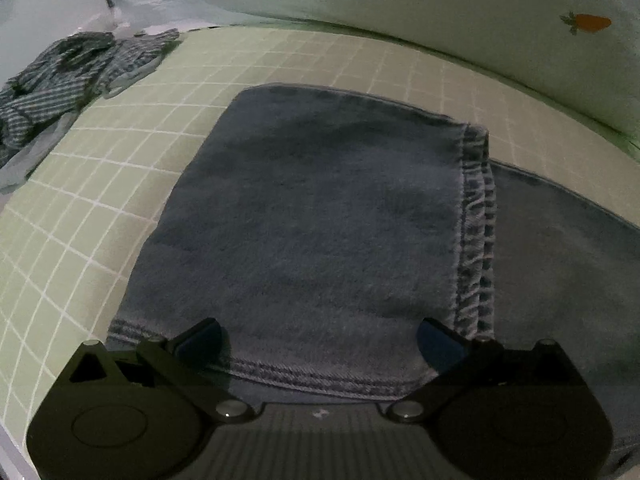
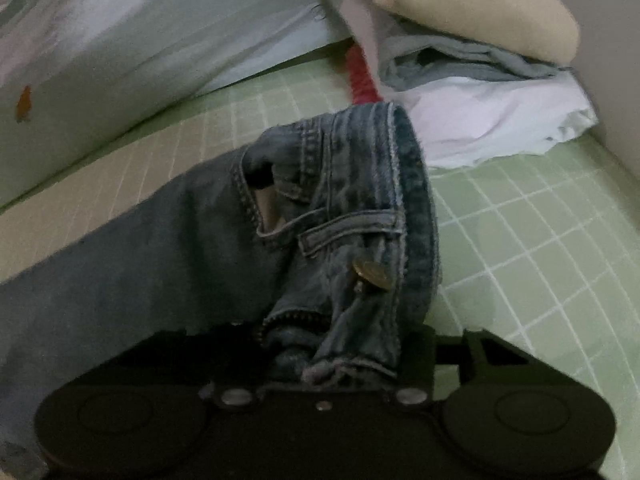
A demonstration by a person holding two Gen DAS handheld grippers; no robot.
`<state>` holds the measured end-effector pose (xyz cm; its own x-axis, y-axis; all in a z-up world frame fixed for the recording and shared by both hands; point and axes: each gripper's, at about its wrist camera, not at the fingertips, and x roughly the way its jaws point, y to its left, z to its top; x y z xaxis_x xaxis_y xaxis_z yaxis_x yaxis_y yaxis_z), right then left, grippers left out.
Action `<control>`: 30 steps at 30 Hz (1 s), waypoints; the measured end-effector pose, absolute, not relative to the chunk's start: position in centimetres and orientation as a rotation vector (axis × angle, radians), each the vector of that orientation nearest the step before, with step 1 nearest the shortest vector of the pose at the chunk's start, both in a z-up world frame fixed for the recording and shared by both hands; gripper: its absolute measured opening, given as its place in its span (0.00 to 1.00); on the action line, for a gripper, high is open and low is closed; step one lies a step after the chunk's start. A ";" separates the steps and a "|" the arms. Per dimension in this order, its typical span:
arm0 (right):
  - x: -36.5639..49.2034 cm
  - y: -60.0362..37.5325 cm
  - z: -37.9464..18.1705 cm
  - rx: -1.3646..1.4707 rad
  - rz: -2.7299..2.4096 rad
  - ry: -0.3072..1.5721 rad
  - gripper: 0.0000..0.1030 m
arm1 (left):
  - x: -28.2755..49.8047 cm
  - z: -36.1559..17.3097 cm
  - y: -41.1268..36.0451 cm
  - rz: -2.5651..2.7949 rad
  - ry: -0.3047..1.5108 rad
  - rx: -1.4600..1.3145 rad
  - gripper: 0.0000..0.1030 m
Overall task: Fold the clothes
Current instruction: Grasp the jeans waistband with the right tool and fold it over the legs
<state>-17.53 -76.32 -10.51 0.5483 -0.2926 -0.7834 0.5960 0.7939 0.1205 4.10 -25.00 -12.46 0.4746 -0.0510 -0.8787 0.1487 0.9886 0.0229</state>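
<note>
Jeans [image 1: 320, 216] are laid out on a green checked bed sheet [image 1: 100, 184], legs folded over so the hem seam runs down the right side in the left wrist view. Left tool [image 1: 320, 340] hangs over the near hem with its jaws spread wide, nothing pinched. Right tool [image 2: 340, 360] is clamped on the bunched waistband [image 2: 360, 240] by the zipper and brass button [image 2: 372, 274], lifting it off the sheet. Striped garment [image 1: 60, 80] sits crumpled far left; a pile of light clothes [image 2: 480, 92] lies behind the waistband.
</note>
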 end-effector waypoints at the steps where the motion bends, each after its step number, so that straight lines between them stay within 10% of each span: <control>1: -17.7 -75.8 -9.8 0.404 -0.564 0.812 0.41 | 4.3 -12.4 -25.0 -0.135 1.074 0.109 1.00; 15: -15.3 -62.6 2.1 0.274 -0.509 0.514 0.40 | 6.4 -8.4 -21.1 -0.379 0.989 0.143 1.00; 30: -5.2 -46.0 -10.5 -0.125 -0.239 0.800 0.55 | 11.3 -11.4 -17.0 -0.305 1.054 0.155 1.00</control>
<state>-5.15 -46.00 -10.50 0.6717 -0.2585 -0.6943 0.1640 0.9658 -0.2009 11.32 -17.02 -11.38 0.4573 -0.1732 -0.8723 0.3202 0.9471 -0.0202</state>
